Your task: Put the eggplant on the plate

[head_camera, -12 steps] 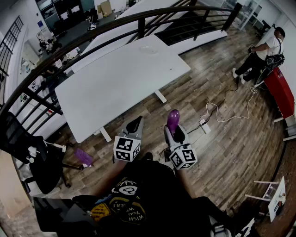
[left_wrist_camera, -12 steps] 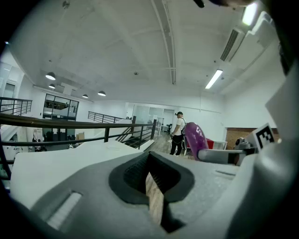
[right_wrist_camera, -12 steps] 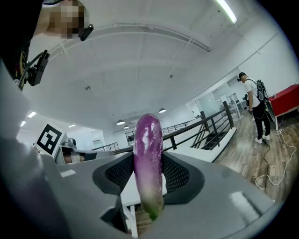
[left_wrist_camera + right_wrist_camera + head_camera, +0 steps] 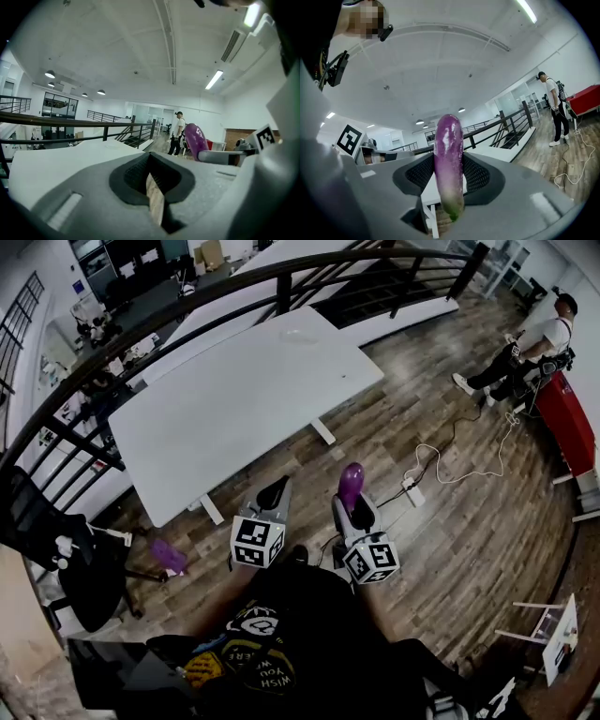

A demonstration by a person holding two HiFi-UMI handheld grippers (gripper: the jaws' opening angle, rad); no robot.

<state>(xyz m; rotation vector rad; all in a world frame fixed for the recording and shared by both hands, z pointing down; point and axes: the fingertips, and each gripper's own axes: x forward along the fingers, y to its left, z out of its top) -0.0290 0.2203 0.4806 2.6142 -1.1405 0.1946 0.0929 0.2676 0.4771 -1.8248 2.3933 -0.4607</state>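
A purple eggplant (image 4: pixel 352 482) stands upright between the jaws of my right gripper (image 4: pixel 352 504), which is shut on it. In the right gripper view the eggplant (image 4: pixel 449 159) fills the gap of the right gripper (image 4: pixel 449 180), its green end pointing down. My left gripper (image 4: pixel 274 493) is beside it, shut and holding nothing. In the left gripper view the left gripper (image 4: pixel 151 183) shows only a thin slit, with the eggplant (image 4: pixel 197 140) off to its right. A faint round plate (image 4: pixel 302 337) lies at the far side of the white table (image 4: pixel 244 399), well ahead of both grippers.
A dark railing (image 4: pixel 281 282) runs behind the table. A black office chair (image 4: pixel 84 577) with a purple object (image 4: pixel 169 557) stands at the left. On the wood floor lie a white cable (image 4: pixel 450 465) and, at the right, a red cabinet (image 4: pixel 574 423) with a person (image 4: pixel 530 343) beside it.
The person at the far right has shifted a little. Both grippers and the eggplant have kept still.
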